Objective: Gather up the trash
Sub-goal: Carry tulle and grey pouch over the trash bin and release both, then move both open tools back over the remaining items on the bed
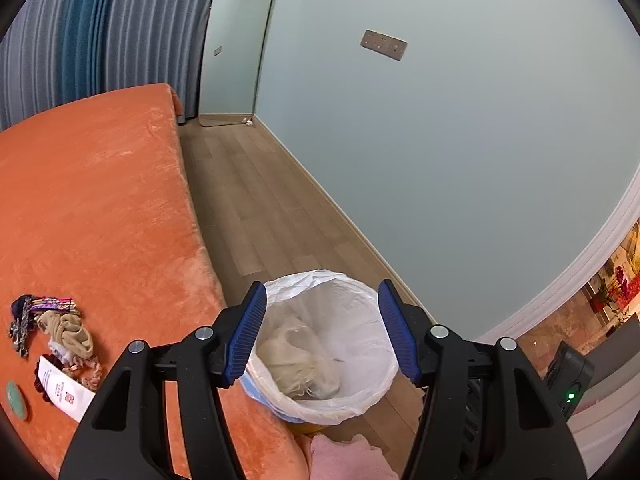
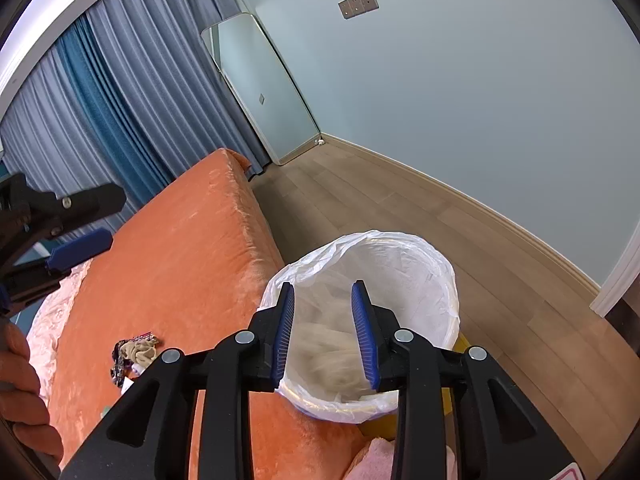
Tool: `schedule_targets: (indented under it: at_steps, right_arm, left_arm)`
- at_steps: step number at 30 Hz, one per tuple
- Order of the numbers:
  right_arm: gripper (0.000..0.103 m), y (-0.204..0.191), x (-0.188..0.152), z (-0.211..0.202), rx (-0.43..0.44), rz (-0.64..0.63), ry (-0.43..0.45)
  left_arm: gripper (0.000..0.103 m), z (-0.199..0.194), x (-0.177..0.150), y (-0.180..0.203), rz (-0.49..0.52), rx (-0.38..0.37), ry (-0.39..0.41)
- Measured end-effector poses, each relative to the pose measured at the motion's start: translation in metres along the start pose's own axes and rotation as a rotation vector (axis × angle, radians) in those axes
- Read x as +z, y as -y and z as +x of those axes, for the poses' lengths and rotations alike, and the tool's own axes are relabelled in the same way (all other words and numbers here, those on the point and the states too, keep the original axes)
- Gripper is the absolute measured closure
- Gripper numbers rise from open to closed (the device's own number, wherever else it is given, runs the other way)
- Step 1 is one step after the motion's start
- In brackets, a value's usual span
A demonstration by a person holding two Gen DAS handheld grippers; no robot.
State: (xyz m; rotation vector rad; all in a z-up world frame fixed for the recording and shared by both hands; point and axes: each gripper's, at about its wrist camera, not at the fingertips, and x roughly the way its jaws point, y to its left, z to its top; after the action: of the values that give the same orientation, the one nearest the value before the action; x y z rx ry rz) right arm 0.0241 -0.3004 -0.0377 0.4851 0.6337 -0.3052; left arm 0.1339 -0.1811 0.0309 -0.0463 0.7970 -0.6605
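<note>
Right gripper [image 2: 324, 332], fingers [image 2: 285, 332] apart, empty, over lined bin [image 2: 436, 280].

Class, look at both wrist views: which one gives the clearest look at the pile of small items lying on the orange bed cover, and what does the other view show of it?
The left wrist view. There the pile of small items lies unobstructed on the orange bed cover, so separate pieces can be told apart. In the right wrist view the pile is smaller and partly hidden behind the right gripper.
</note>
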Motion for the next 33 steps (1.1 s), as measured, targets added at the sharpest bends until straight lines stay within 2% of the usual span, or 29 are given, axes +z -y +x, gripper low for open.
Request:
schedule_targets:
  at_steps: [6, 12, 19, 33]
  right_arm:
    - [0.07, -0.014, -0.001, -0.001, 0.015, -0.031, -0.014]
    - [0.066, -0.044, -0.006, -0.005, 0.051, -0.092, -0.024]
    - [0.06, -0.078, -0.008, -0.01, 0.083, -0.166, -0.03]
    - [0.054, -0.139, -0.025, -0.016, 0.141, -0.287, -0.058]
  left_arm:
    - [0.048, -0.011, -0.004, -0.018, -0.027, 0.044, 0.021]
    - [0.048, -0.028, -0.01, -0.04, -0.066, 0.087, 0.04]
    - [0.048, -0.05, -0.018, -0.073, -0.122, 0.143, 0.056]
    - [0.047, -0.091, -0.042, -0.142, -0.232, 0.256, 0.081]
